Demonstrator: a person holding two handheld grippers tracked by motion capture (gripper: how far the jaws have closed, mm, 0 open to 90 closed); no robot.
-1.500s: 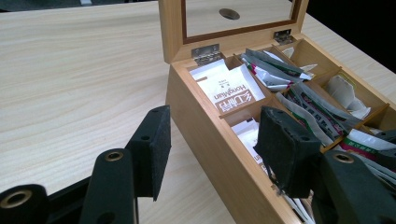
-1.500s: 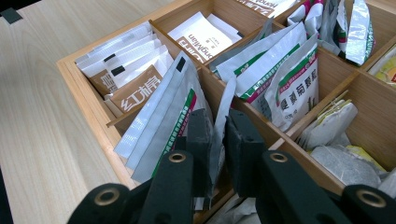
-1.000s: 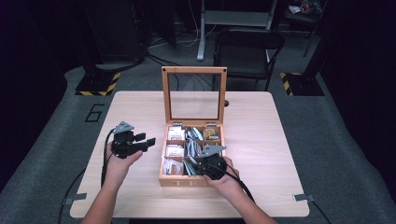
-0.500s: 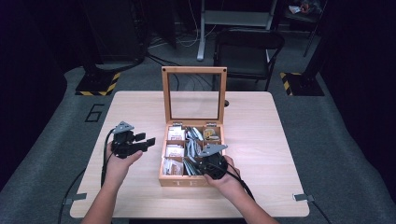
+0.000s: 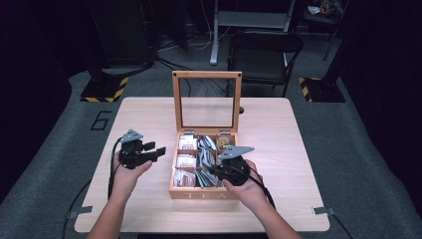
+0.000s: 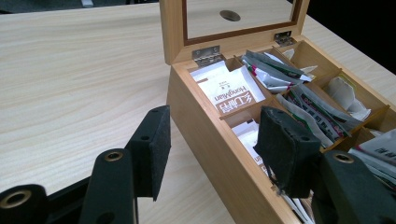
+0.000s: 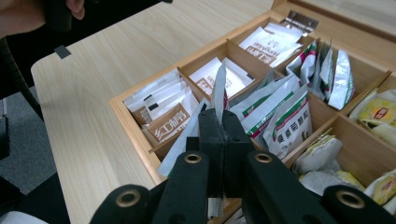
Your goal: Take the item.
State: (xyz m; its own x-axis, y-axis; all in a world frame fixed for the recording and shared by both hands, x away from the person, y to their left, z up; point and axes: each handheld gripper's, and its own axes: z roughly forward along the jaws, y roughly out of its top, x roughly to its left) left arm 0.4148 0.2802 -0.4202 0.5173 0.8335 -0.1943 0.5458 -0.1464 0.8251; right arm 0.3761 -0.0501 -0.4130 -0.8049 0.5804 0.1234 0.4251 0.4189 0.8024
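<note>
The tea sachet (image 7: 218, 88) stands on edge between the pads of the right gripper (image 7: 223, 122), its long axis running straight away from the jaws, its free end pointing up and out beyond the fingertips. It shows edge-on, a thin pale strip with a trace of red print low down. It hangs above the middle row of the tea box (image 5: 185, 192), just over the white and green packets (image 7: 280, 119) packed there, with the brown-labelled sachets (image 7: 169, 127) to the left of the jaws and yellow packets (image 7: 377, 114) far to the right.

The right gripper's jaws are pressed together on the sachet's lower end, with no gap visible between the black pads. In the high view this gripper (image 5: 215, 172) sits over the near half of the box, jaws aimed toward the left hand's side, and the right hand (image 5: 244, 183) grips it from behind with the forearm coming in from the near edge of the bench (image 5: 278, 124).

The left gripper (image 6: 212, 147) stands partly open with nothing between its pads; one jaw is over the bench, the other over the box's left wall. The left hand (image 5: 128, 169) holds it beside the box, level, jaws aimed at the box, whose glass lid (image 5: 207, 102) stands upright beyond.
</note>
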